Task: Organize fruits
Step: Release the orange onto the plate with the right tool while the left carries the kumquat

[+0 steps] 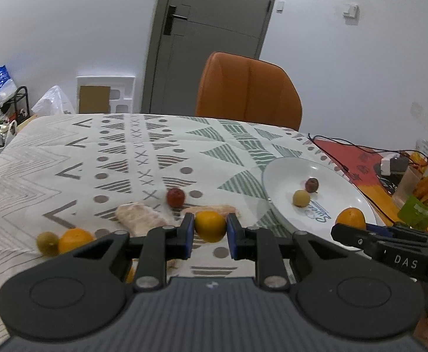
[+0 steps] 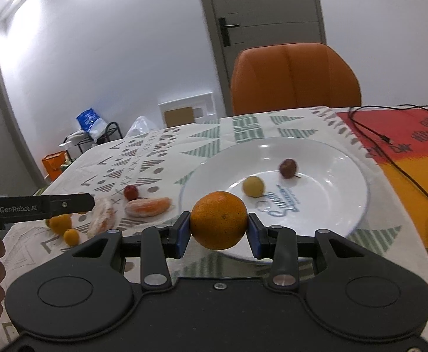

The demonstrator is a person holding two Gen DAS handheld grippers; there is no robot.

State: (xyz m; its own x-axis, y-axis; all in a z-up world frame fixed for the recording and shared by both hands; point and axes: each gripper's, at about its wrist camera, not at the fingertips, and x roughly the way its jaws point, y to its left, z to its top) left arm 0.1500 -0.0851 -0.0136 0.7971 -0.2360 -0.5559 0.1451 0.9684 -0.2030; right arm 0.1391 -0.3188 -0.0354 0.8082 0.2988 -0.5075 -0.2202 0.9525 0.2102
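Right tongs pinch an orange over the plate near rim, likely for dropping in. Left tongs pinch a smaller orange fruit above the counter.

Left gripper clamped on small orange; right gripper on large orange.

Table, patterned cloth cover; white plate as landmark. Left of plate on cloth: red fruit, two peeled citrus pieces, further left orange, small green fruit. Right of plate: red-orange mat, black cable
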